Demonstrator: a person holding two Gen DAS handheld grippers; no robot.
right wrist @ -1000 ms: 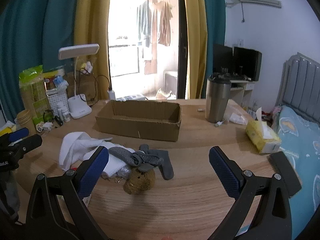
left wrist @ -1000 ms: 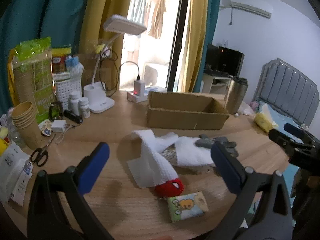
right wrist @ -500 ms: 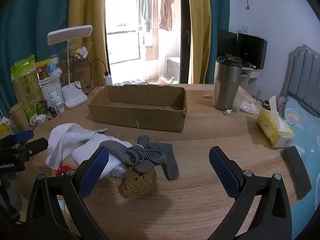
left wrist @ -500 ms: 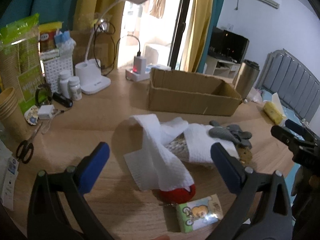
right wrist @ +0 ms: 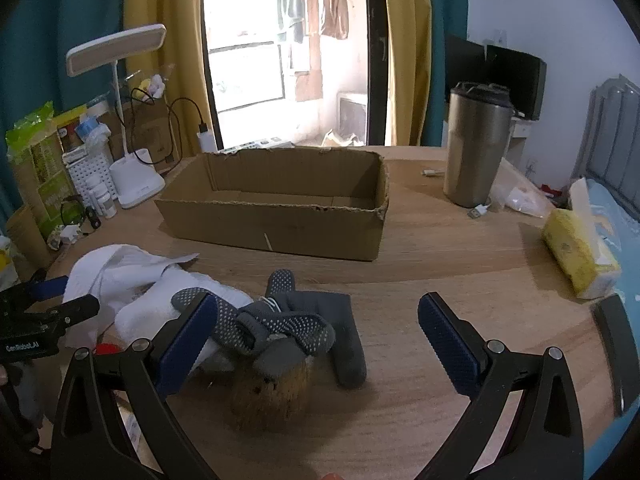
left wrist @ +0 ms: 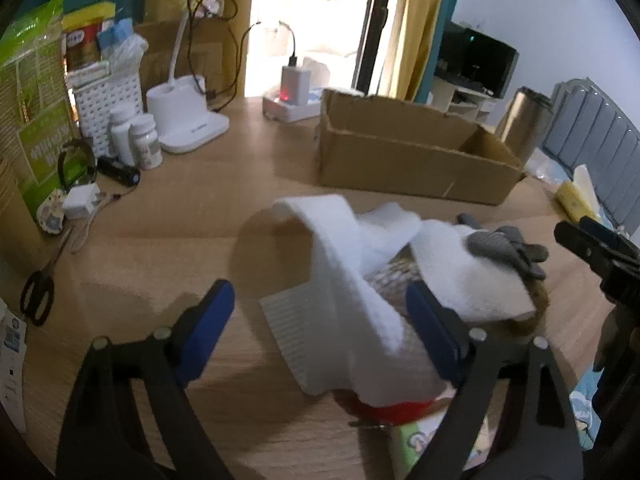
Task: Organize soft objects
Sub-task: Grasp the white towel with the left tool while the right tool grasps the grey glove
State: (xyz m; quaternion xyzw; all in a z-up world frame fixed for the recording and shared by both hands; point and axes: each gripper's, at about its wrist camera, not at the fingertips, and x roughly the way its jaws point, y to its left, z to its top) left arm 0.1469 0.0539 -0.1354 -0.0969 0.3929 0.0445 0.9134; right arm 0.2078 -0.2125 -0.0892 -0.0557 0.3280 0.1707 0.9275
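Left wrist view: the left gripper point(left wrist: 320, 320) is hanging wide apart over the table point(left wrist: 192, 216). A white towel point(left wrist: 348, 280) is lying right between its fingers, and something red point(left wrist: 388, 410) is peeking out under the towel. The box point(left wrist: 412, 160) is sitting far in front.

Right wrist view: the right gripper point(right wrist: 318, 334) is spread wide too, holding nothing. Gray socks point(right wrist: 288, 328) are lying between its fingers on a brown fuzzy toy point(right wrist: 272, 396). The box point(right wrist: 280, 200) is sitting ahead, open on top.
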